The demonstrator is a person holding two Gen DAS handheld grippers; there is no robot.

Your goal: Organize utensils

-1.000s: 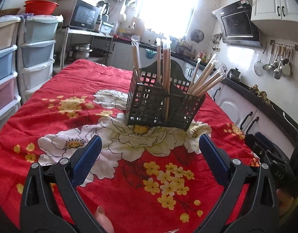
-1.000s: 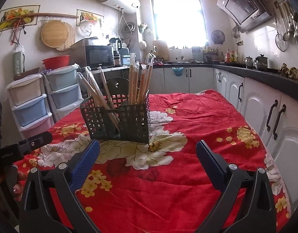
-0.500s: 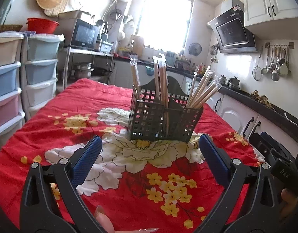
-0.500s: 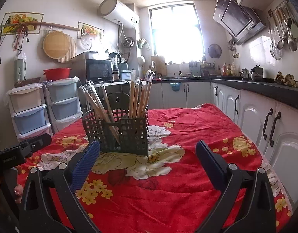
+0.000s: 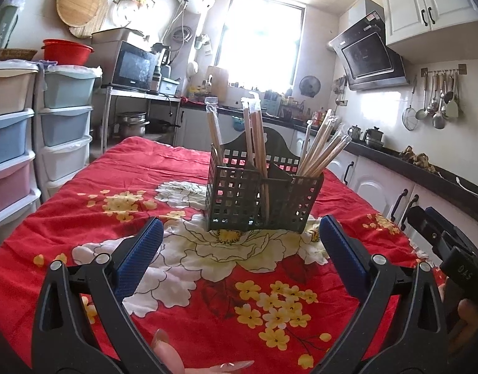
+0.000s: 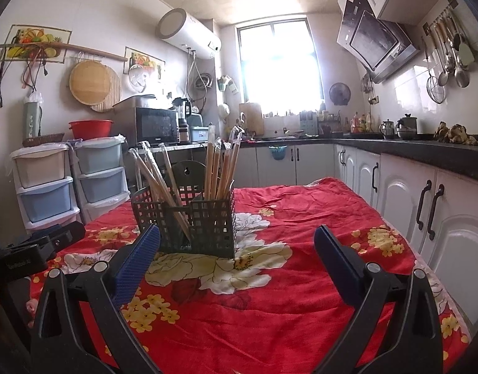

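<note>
A dark green lattice utensil holder [image 5: 260, 198] stands on the red flowered tablecloth [image 5: 182, 305]. It also shows in the right wrist view [image 6: 189, 221]. Wrapped wooden chopsticks [image 5: 254, 137] stand in its compartments, some upright and some leaning [image 6: 154, 171]. My left gripper [image 5: 239, 249] is open and empty, a short way in front of the holder. My right gripper [image 6: 235, 249] is open and empty, in front of the holder and to its right. Each gripper shows at the edge of the other's view.
Stacked plastic drawers [image 5: 27, 131] stand left of the table. White cabinets under a dark counter [image 6: 425, 193] run along the right. A microwave [image 5: 133, 68] sits on a shelf behind. The table's edges fall off left and right.
Both cameras have tilted upward and drawn back a little, so the holder sits lower in each view. Both grippers have stayed open and empty. The holder has not moved.
</note>
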